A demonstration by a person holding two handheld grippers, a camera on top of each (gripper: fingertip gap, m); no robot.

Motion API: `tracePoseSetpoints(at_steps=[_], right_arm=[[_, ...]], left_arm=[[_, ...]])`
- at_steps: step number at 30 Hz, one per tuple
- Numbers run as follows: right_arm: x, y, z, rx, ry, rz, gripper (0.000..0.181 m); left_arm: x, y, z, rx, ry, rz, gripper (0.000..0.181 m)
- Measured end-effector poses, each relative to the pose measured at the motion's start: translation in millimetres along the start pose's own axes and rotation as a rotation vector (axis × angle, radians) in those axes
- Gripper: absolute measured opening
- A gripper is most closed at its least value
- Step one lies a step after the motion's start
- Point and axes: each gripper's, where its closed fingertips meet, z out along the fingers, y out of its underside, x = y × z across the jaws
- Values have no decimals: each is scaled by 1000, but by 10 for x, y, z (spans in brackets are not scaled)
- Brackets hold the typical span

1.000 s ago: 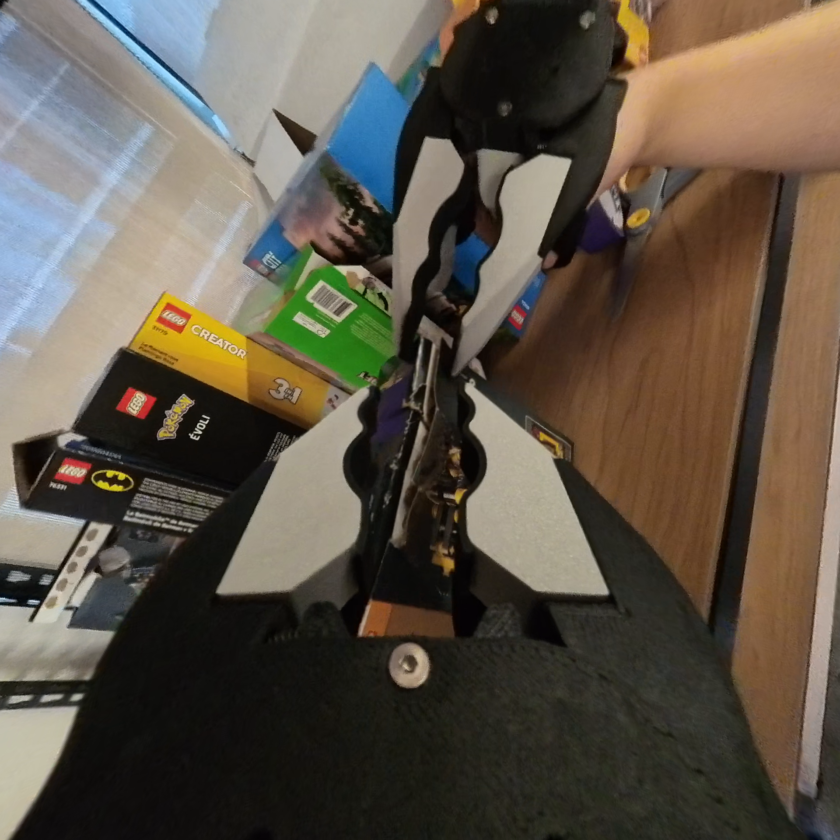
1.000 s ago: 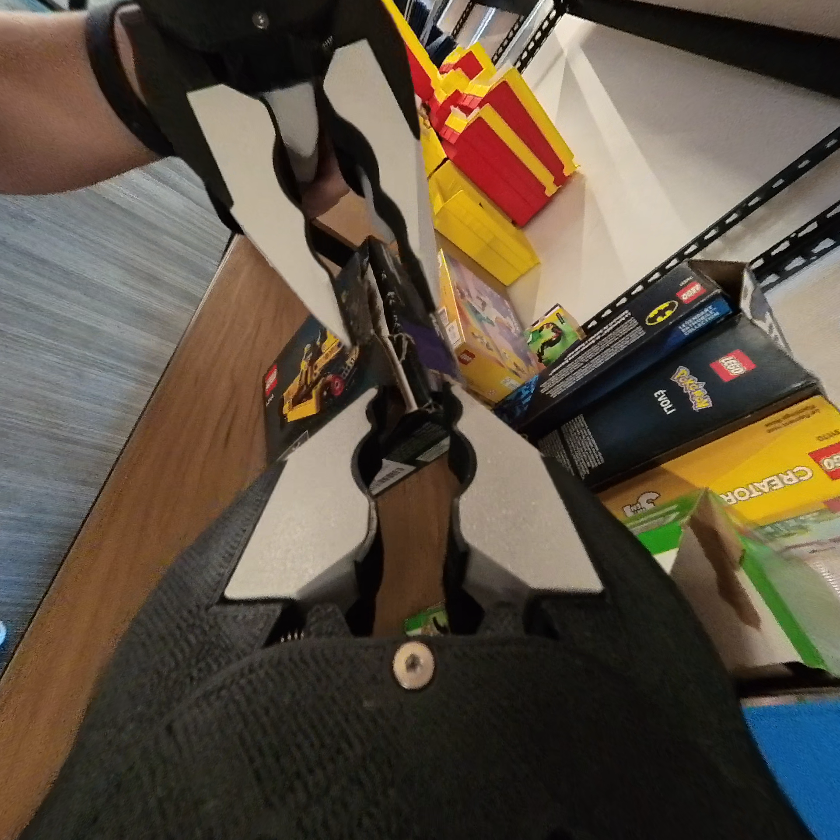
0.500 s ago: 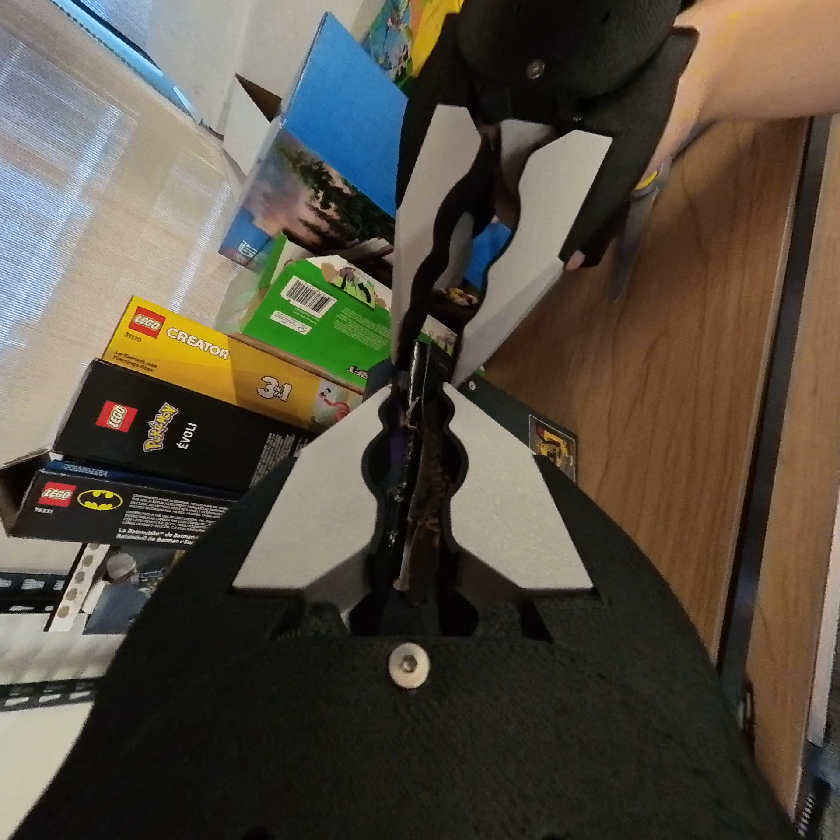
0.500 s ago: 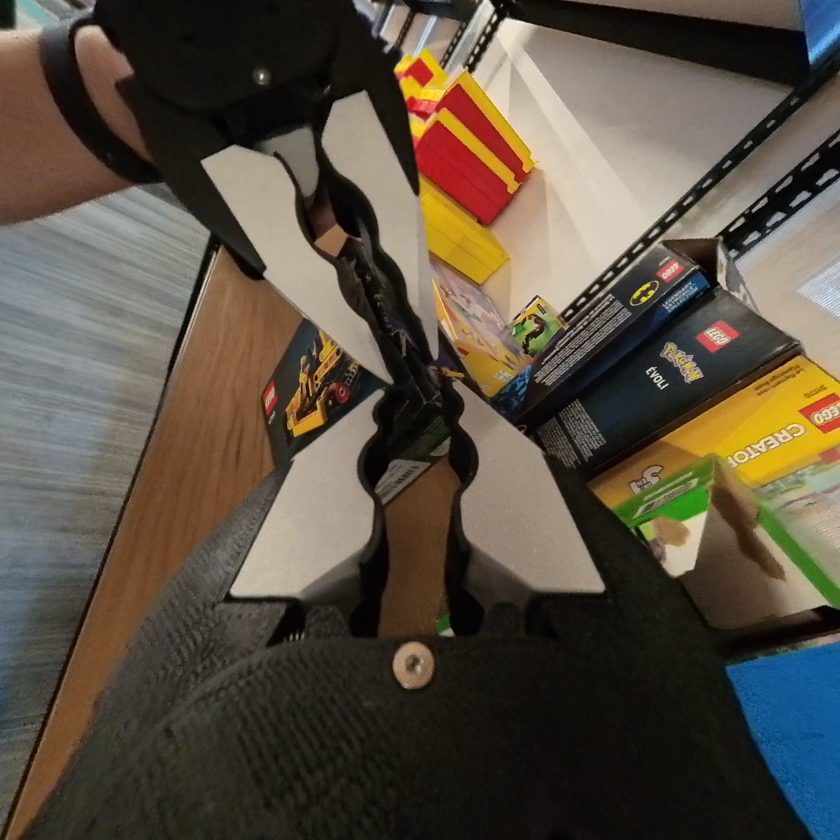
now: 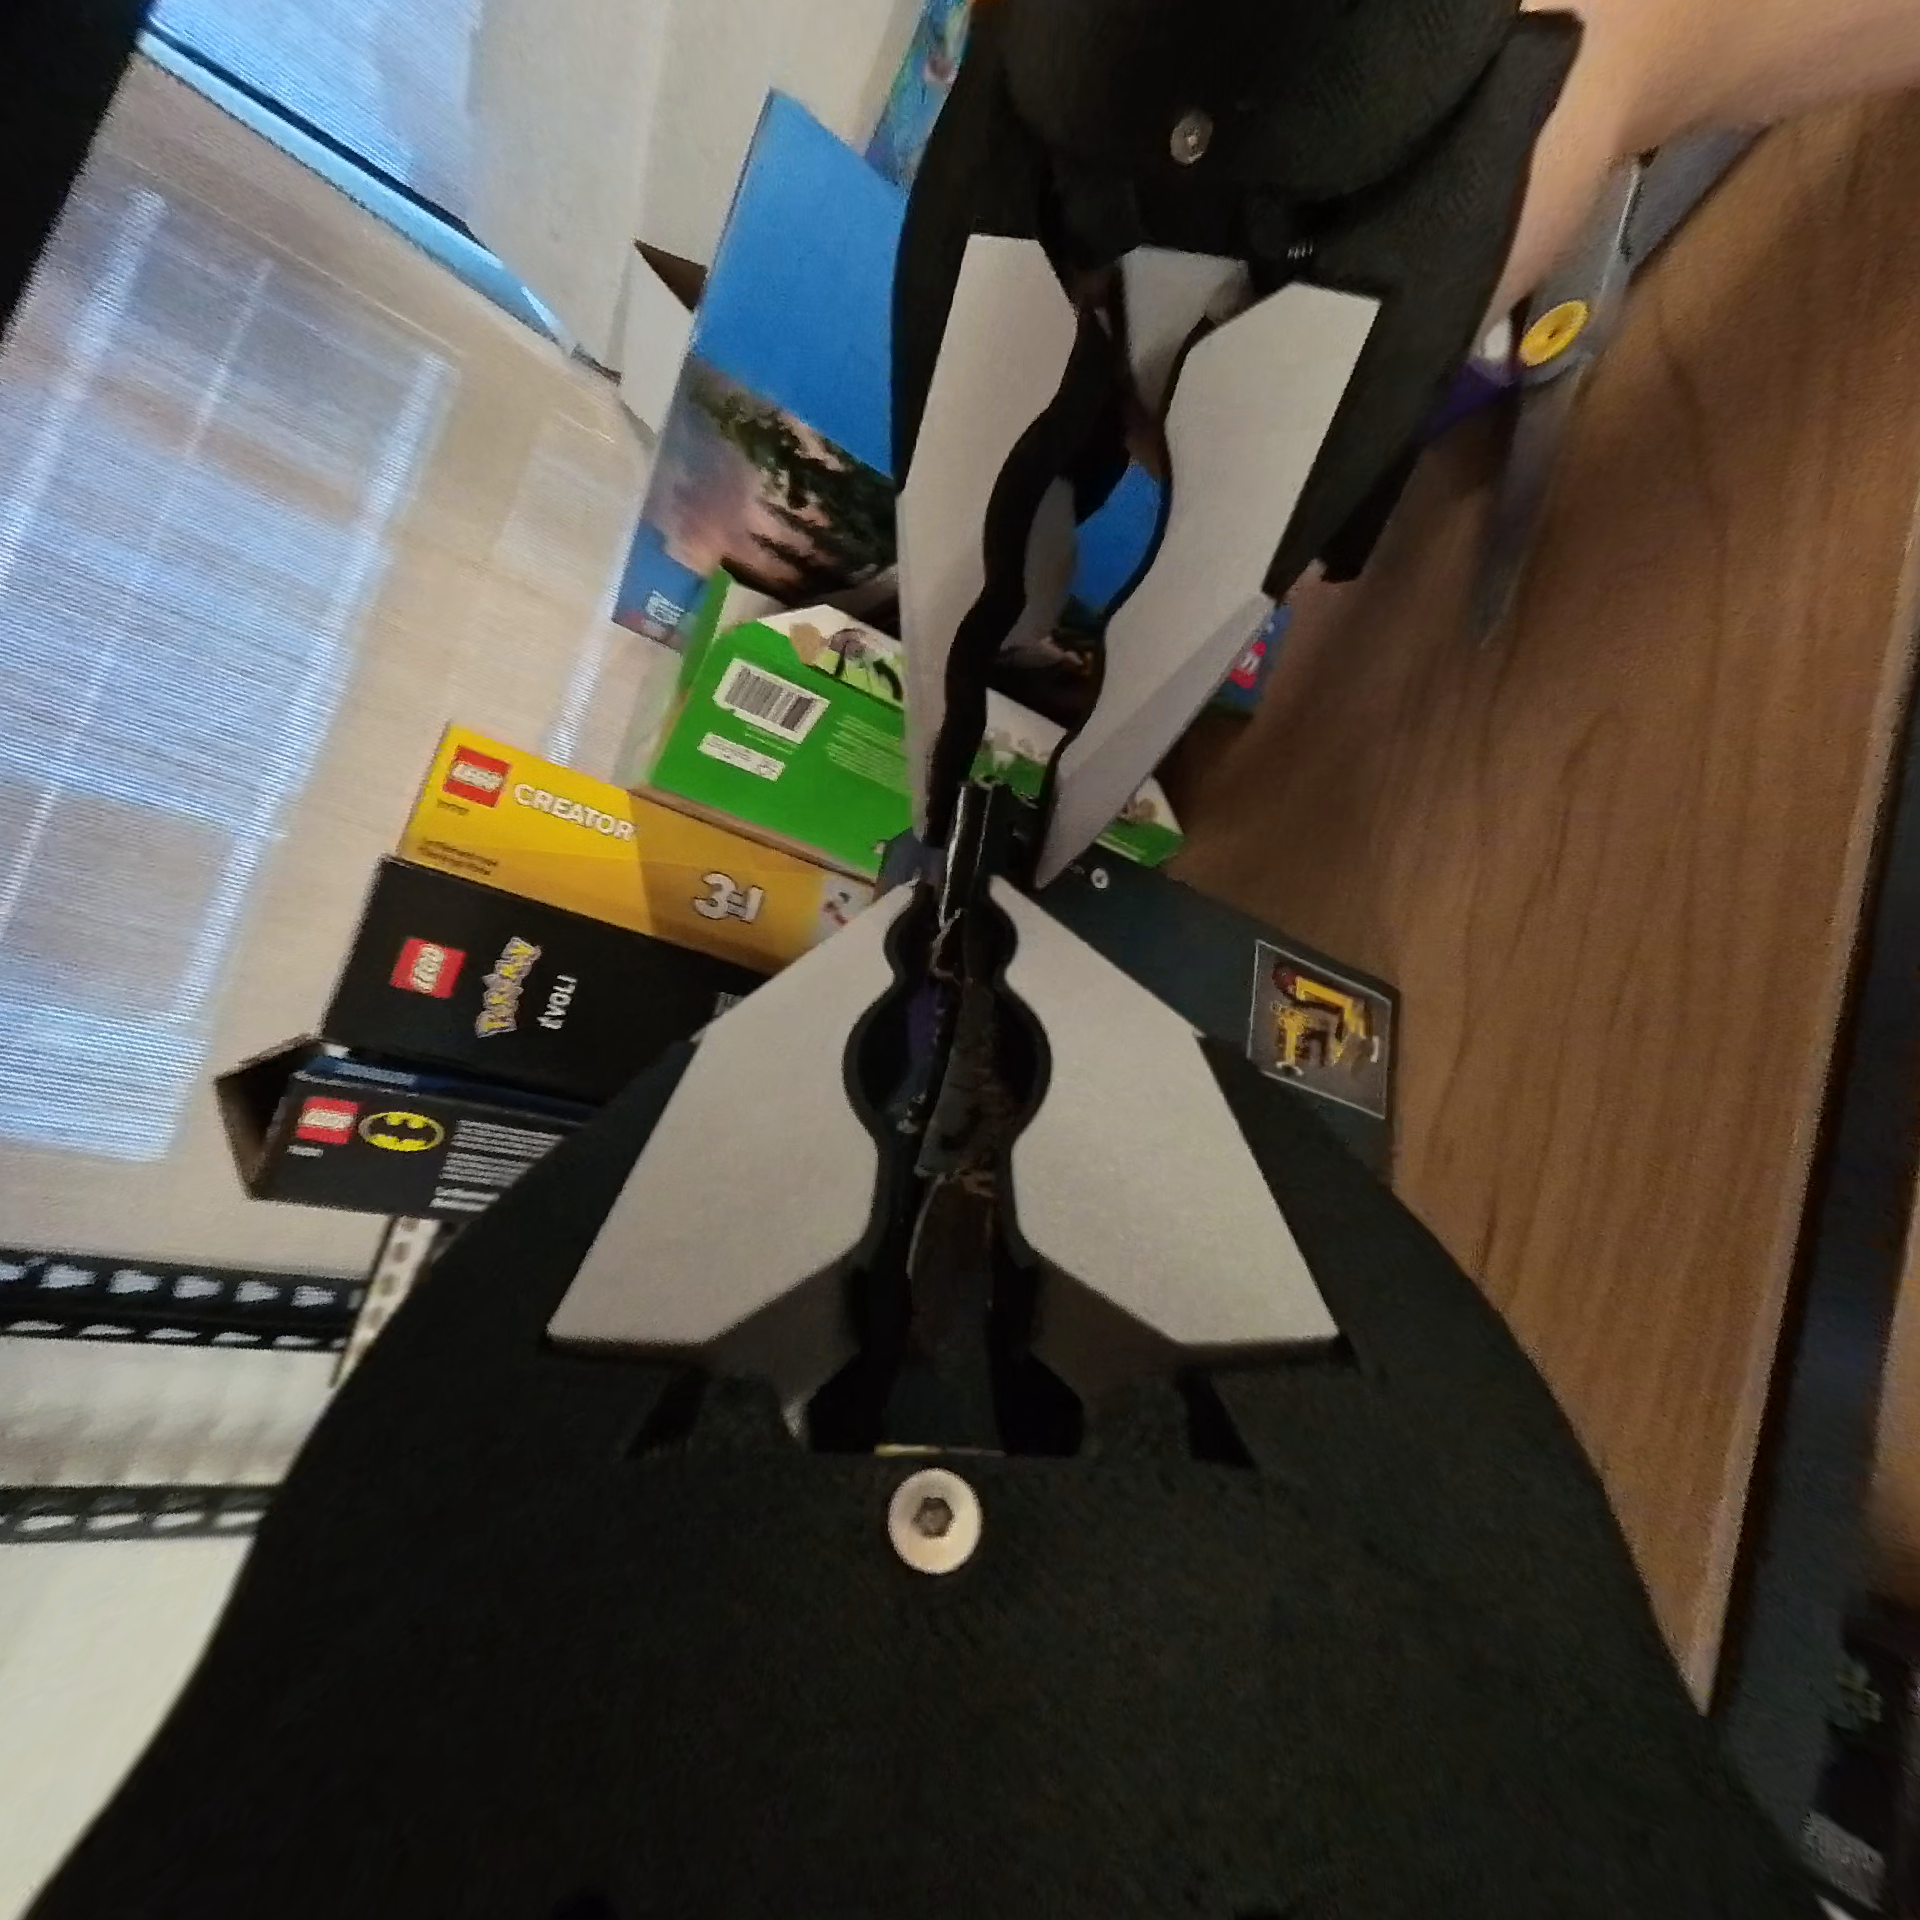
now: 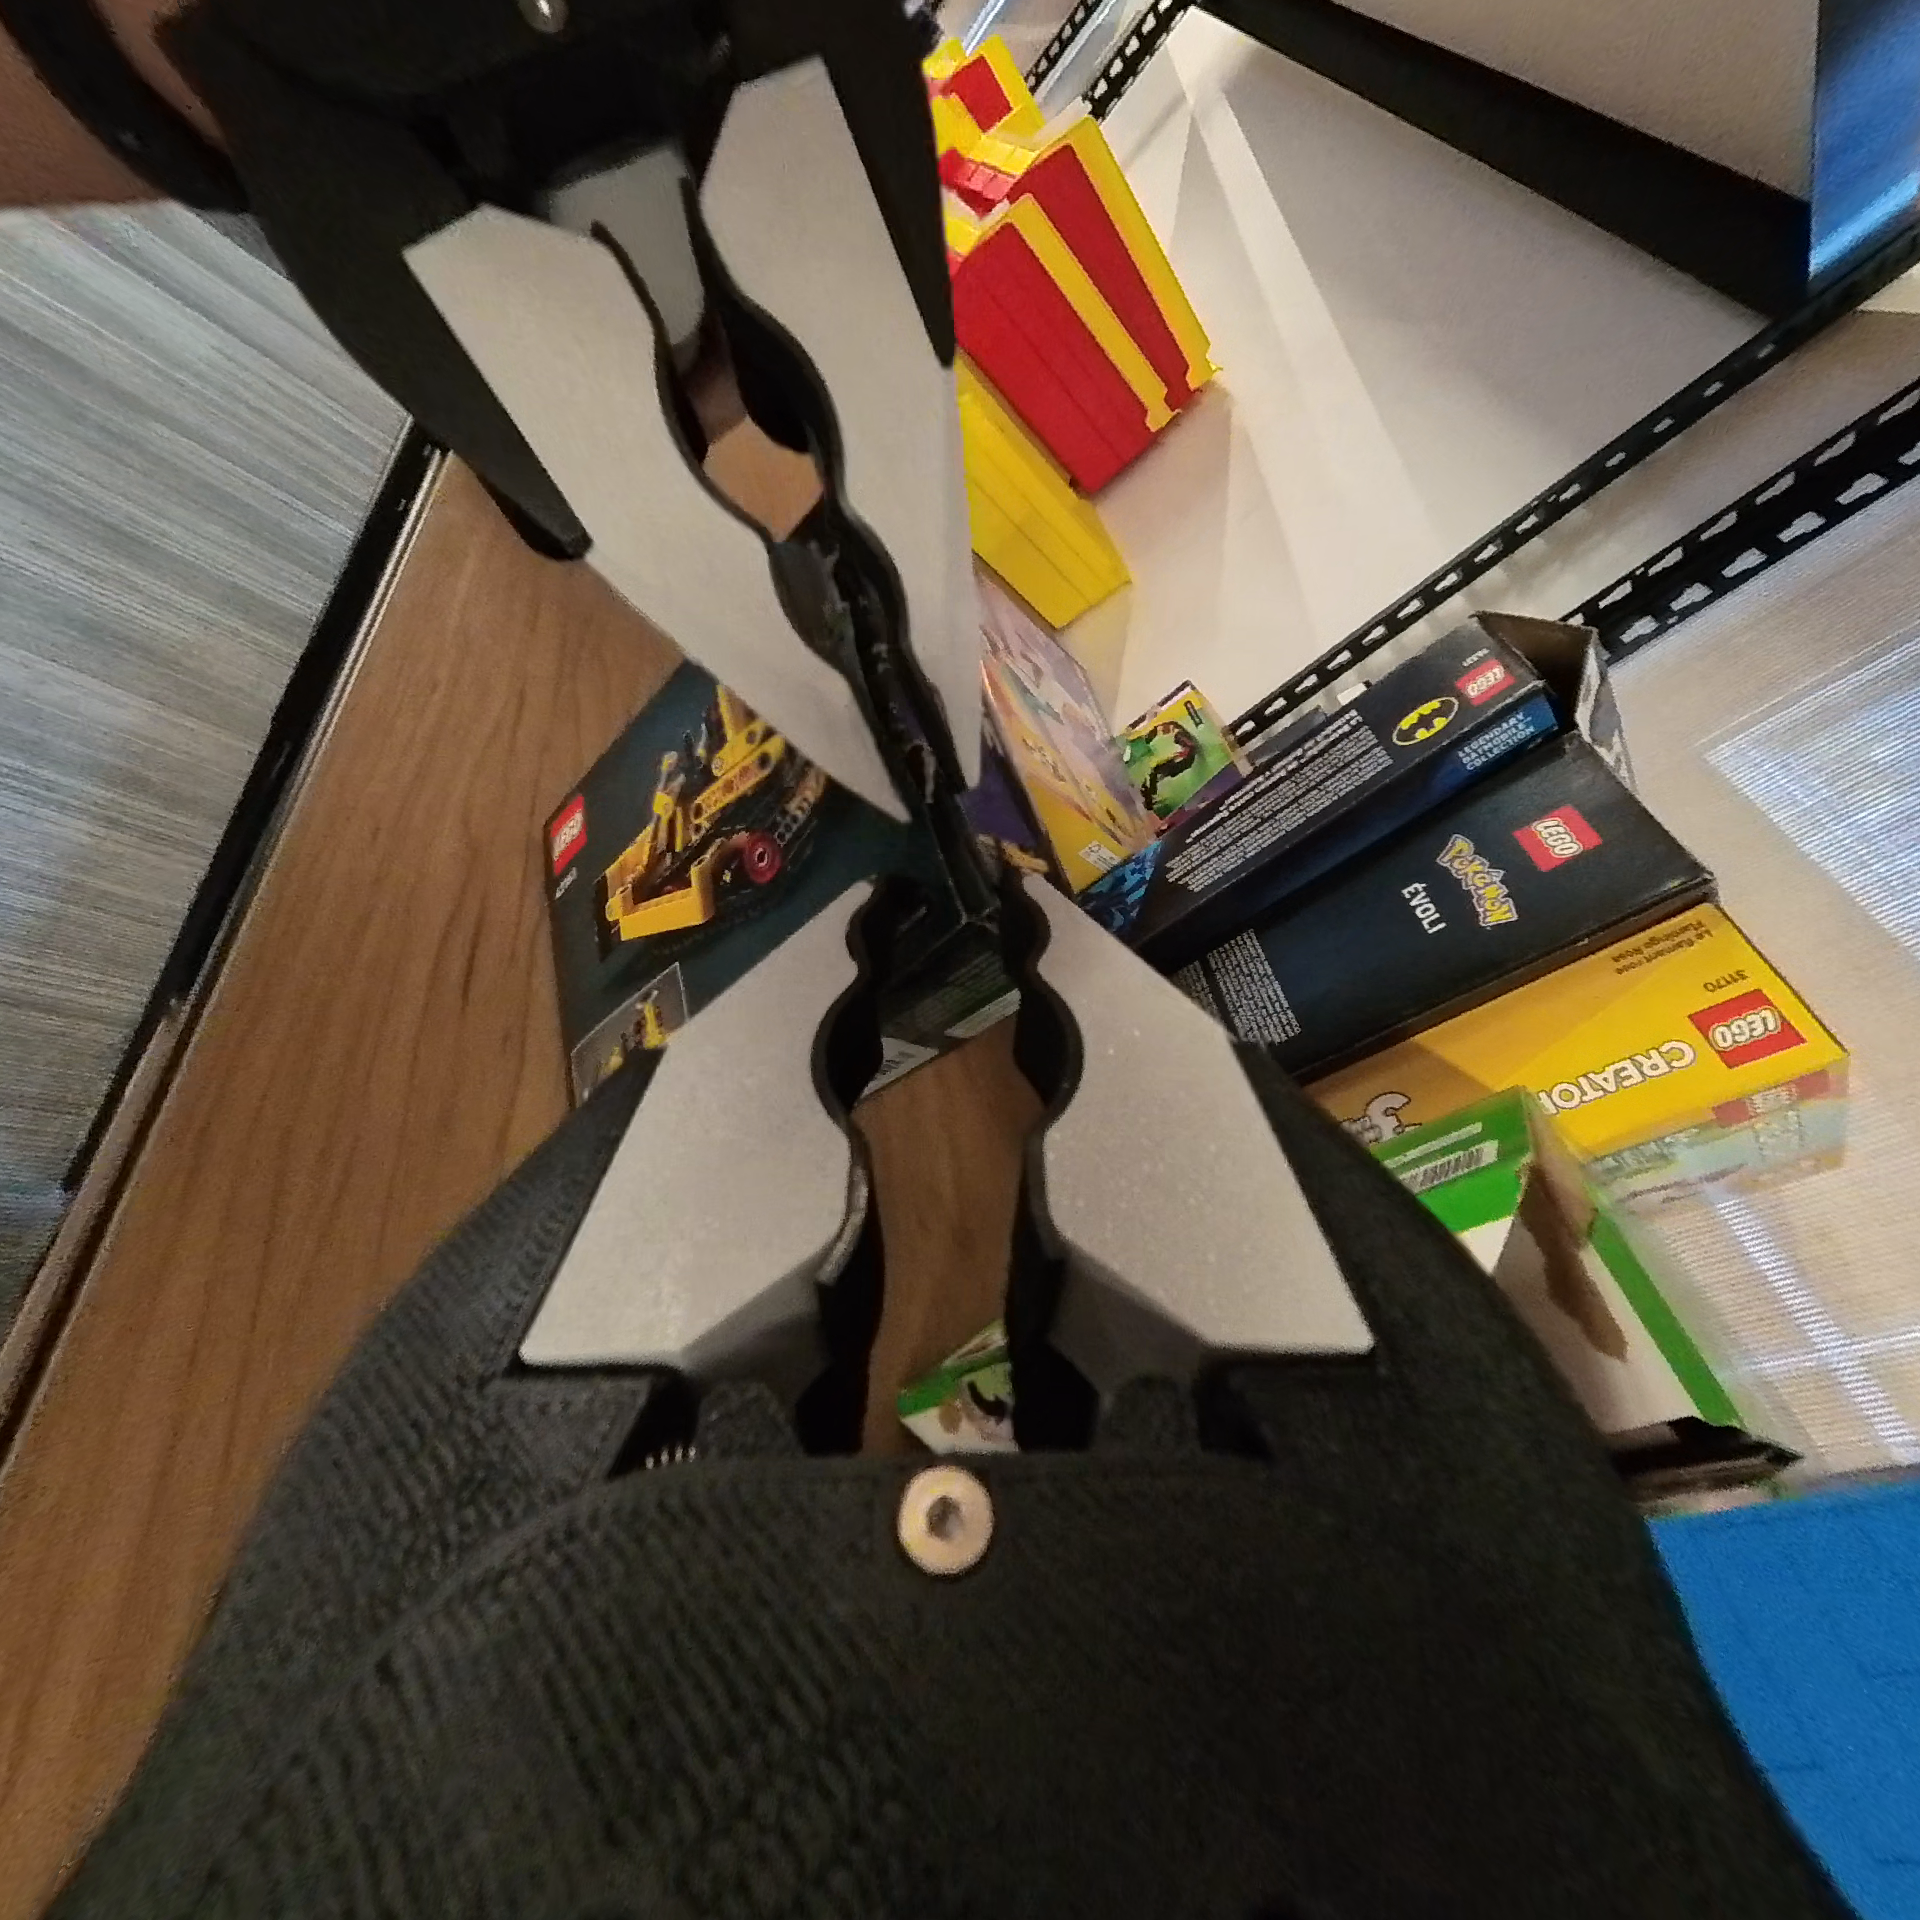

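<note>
Left wrist view shows the left gripper pressed together on a thin dark carton, whose flattened panels run back along the slot between its grey fingers. The right gripper faces it tip to tip and pinches the opposite end of the same carton, so the carton is held in the air between the 2 tools, above the bulldozer box that lies flat on the wooden shelf. Compared with 1 second earlier, the left fingers have drawn closer: the carton then stood partly open with a gap between its panels, and it now reads as 1 collapsed sheet. Both grippers have also risen farther above the bulldozer box and sit closer to each other. The right fingers stand slightly apart behind their tips, with only the carton's end corner caught at the tips. Beyond the bulldozer box, a stack of a black box and a yellow box rests unmoved, with a green box beside it. Red and yellow bins stand well apart from the bulldozer box, toward the wall.
</note>
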Motion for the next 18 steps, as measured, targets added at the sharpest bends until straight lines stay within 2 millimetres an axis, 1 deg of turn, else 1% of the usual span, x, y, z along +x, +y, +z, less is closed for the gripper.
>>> tracePoseSetpoints(at_steps=[2,4,7,11,12,13,14,16,18], right_arm=[[-6,-9,-1,5,5,-16,21],[-8,-11,-1,0,10,-25,22],[-21,-35,-6,-2,18,-50,22],[-15,-40,-35,-32,-14,-75,29],[1,-57,-53,-22,-34,-56,38],[22,-62,-65,-18,-63,-8,57],[55,-56,-74,-23,-92,54,70],[102,-65,-78,-12,-162,157,78],[117,-121,-56,28,-215,199,74]], left_arm=[[9,-7,-20,-19,-21,41,8],[10,-4,-14,-29,-34,34,9],[23,-14,-31,-8,-28,2,0],[6,9,-32,3,-55,5,0],[-4,19,-34,5,-59,1,0],[-9,27,-41,10,-57,-6,0],[-12,35,-52,16,-52,-15,0],[-14,51,-83,31,-45,-26,0],[-19,66,-118,46,-48,-13,0]])
